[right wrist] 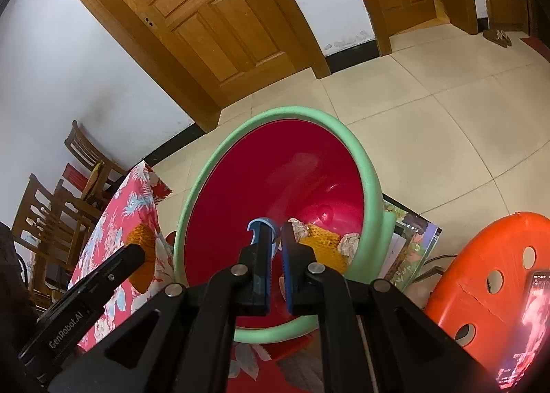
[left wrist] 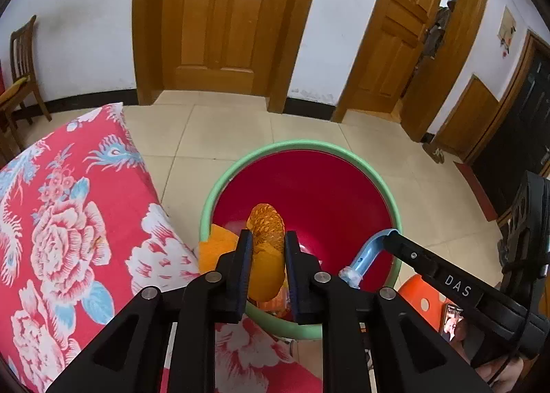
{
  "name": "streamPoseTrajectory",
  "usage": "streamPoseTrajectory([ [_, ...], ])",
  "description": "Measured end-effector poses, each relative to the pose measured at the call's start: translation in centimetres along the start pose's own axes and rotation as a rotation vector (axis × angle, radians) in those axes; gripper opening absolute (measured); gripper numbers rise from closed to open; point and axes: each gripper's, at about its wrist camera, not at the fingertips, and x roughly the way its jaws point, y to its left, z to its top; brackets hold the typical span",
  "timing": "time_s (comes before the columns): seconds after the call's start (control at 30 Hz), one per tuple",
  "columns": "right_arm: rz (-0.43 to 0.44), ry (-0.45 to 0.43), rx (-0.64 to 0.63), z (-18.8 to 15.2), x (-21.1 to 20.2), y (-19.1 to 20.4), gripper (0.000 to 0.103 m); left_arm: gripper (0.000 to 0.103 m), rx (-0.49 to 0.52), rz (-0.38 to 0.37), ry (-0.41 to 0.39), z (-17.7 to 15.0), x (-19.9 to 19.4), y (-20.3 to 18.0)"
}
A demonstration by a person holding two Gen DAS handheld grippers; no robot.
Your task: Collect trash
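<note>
Black left tongs (left wrist: 267,244) fill the near edge of the left wrist view, jaws drawn close on an orange mesh wrapper (left wrist: 266,238) that stands between the pads, over the near rim of a red bin with a green rim (left wrist: 240,166). To the right, the right tongs (left wrist: 386,238) reach in holding a light blue plastic piece (left wrist: 369,250) over the bin's right rim. A floral cloth (left wrist: 75,207) lies close on the left; bare tiled floor (left wrist: 213,125) opens beyond the bin.

Right tongs (right wrist: 274,245) sit near in the right wrist view, jaws narrow, the blue piece against the left pad, aimed into the bin mouth. Crumpled paper (right wrist: 298,228) and orange mesh lie inside. An orange stool (right wrist: 488,255) crowds the right.
</note>
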Motion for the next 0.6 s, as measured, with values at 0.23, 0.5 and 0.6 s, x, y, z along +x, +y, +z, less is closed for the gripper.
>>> streamPoseTrajectory([
  [0.23,0.002,0.002,0.005,-0.1,-0.1,0.1,0.023,0.047,-0.009,0.014,-0.007,-0.1,-0.1,-0.1],
  [0.5,0.017,-0.008,-0.03,-0.5,-1.2,1.4,0.035,0.05,-0.06,0.041,-0.025,-0.4,-1.5,1.3],
  [0.6,0.03,-0.011,-0.045,-0.8,-1.7,2.1,0.039,0.052,-0.083,0.063,-0.033,-0.7,-2.3,2.0],
])
